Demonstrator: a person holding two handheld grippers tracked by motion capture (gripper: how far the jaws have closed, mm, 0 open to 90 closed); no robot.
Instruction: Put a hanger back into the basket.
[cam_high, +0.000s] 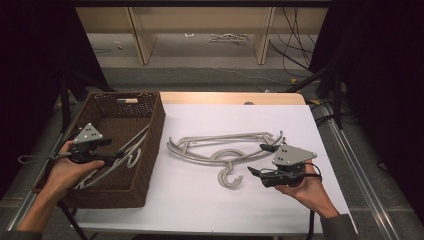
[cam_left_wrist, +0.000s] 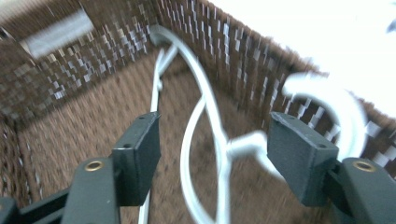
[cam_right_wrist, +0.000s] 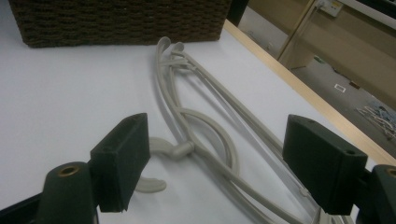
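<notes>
A white hanger (cam_high: 131, 150) lies inside the brown wicker basket (cam_high: 155, 135) at the table's left, its hook (cam_left_wrist: 341, 107) resting against the basket wall (cam_left_wrist: 233, 51). My left gripper (cam_high: 114, 149) hovers over it inside the basket. In the left gripper view the jaws (cam_left_wrist: 212, 122) stand wide open, with the hanger's neck (cam_left_wrist: 219, 140) below and between them, untouched. Two or three grey hangers (cam_high: 220, 145) lie stacked on the white table top. My right gripper (cam_high: 257, 159) is open just right of their hooks (cam_high: 229, 177). In the right gripper view the grey hangers (cam_right_wrist: 169, 100) lie below the open jaws (cam_right_wrist: 215, 126).
The white sheet (cam_high: 200, 200) covers the table (cam_high: 230, 97), whose wooden edge shows at the back. The basket's side (cam_right_wrist: 121, 23) stands beyond the grey hangers. Cables and wooden furniture legs (cam_high: 142, 40) lie on the floor behind the table.
</notes>
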